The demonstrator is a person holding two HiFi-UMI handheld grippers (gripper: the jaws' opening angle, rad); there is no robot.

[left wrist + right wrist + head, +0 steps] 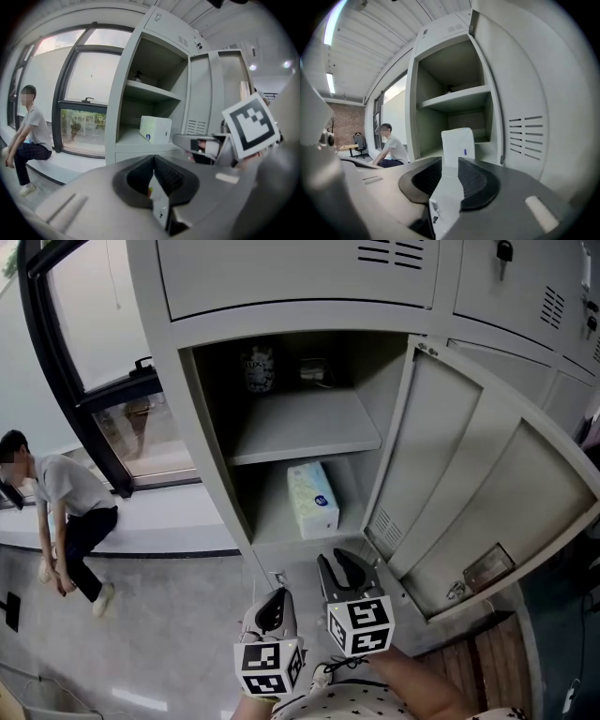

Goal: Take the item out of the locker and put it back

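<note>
Well off to the left of the tall grey metal locker [211, 427], a person [70, 512] in a grey T-shirt and dark trousers sits on the low ledge under the black-framed window [112, 324], bent forward.

In front of the locker's open compartment, just below its sill and a little left of centre, is the left gripper [274, 601], grey with a black-and-white marker cube. Its dark ribbed pads are pressed together, with nothing between them.

Inside the locker a grey metal shelf [309, 427] splits the space in two. A small pale jar [260, 367] stands at the back left of the upper part. The pale green and white rectangular tissue pack [312, 500] lies flat on the floor of the lower part, right of centre and near the right wall. Its long axis runs from the back of the locker to the front, slightly skewed. The short end with the blue mark faces out toward the opening.

The right gripper [339, 563] sits just outside the locker's front edge, beside the left one and a bit nearer the opening. It points in at the tissue pack but is clear of it. Its pads stand a narrow way apart and grip nothing.

The locker's grey door [487, 484] hangs wide open on the right, with vent slots low on its inner face.
</note>
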